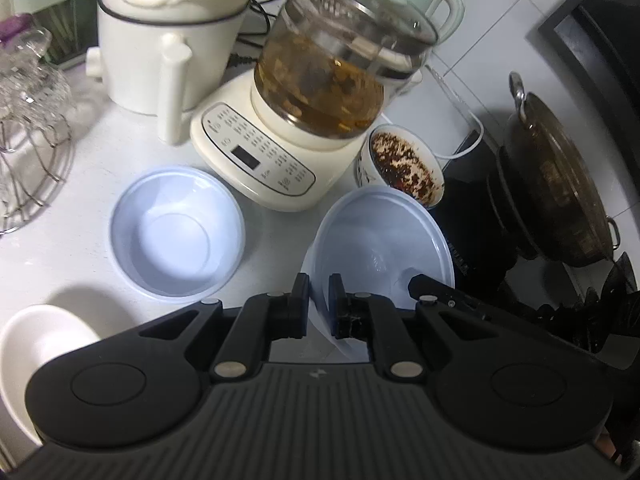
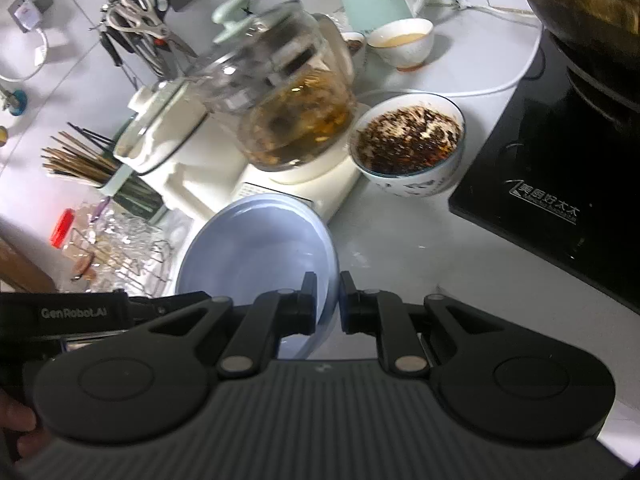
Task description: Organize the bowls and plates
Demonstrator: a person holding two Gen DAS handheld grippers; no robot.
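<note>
Evidently, one blue bowl [image 1: 384, 248] was clamped at its rim by both the left tongs [image 1: 319, 294] and right tongs [image 2: 327, 296]; a second blue bowl [image 1: 176, 232] and a white bowl [image 1: 36, 344] remained unstacked on the tabletop [image 1: 60, 248].

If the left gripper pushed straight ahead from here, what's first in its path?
Beyond the blue bowl the left gripper grips, probably the chili-flake bowl, beside the kettle base; depth unclear.
</note>
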